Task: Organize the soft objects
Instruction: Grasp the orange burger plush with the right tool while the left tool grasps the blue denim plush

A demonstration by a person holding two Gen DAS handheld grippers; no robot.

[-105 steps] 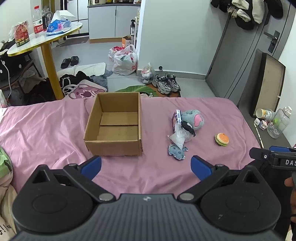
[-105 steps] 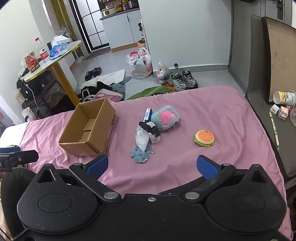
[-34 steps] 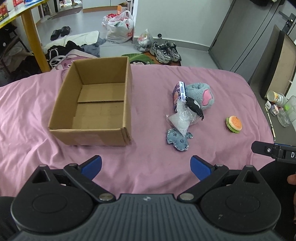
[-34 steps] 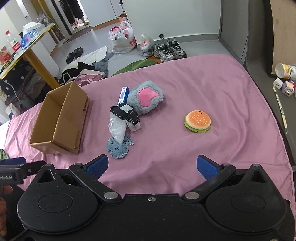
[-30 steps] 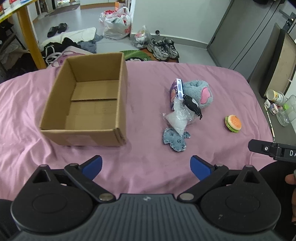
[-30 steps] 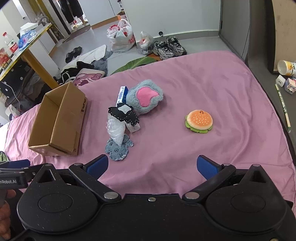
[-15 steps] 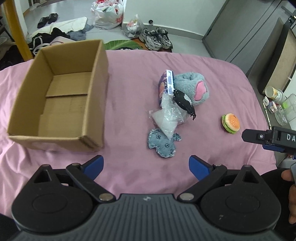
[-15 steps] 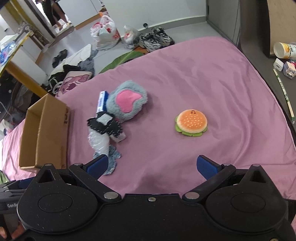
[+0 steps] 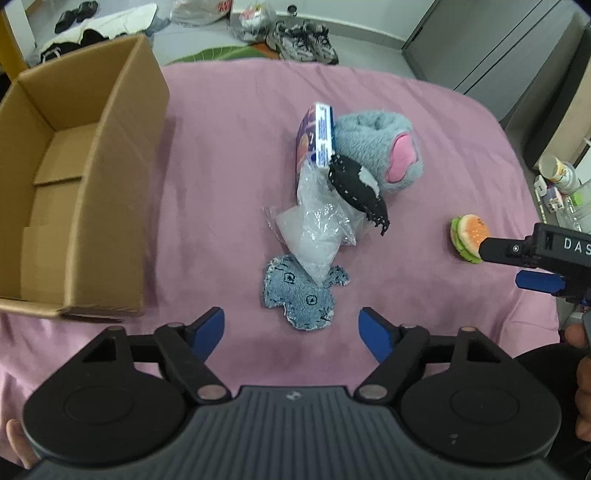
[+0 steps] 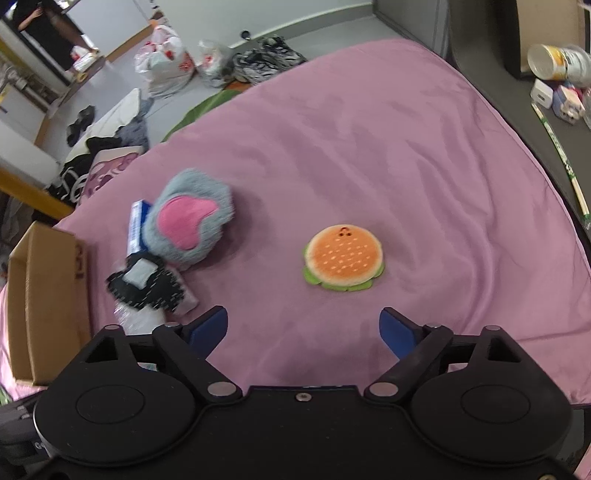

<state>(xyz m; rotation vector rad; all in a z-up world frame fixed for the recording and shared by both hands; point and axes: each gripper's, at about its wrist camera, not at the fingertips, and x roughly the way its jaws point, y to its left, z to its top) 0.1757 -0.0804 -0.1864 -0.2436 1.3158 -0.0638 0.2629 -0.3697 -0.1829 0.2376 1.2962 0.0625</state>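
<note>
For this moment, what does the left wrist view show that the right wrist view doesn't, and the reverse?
Only the left wrist view shows the blue denim patch toy, the inside of the cardboard box, empty, and the right hand-held gripper. Only the right wrist view shows the burger plush's top face and a person standing far off. Both show the grey and pink plush, the pink bedcover and open blue fingers.

Your left gripper (image 9: 291, 326) is level, its blue fingertips (image 9: 210, 328) spread wide and holding nothing. Your right gripper (image 10: 304, 330) is likewise spread and unloaded; in the left wrist view it reaches in from the right edge, your hand (image 9: 581, 365) behind it.
</note>
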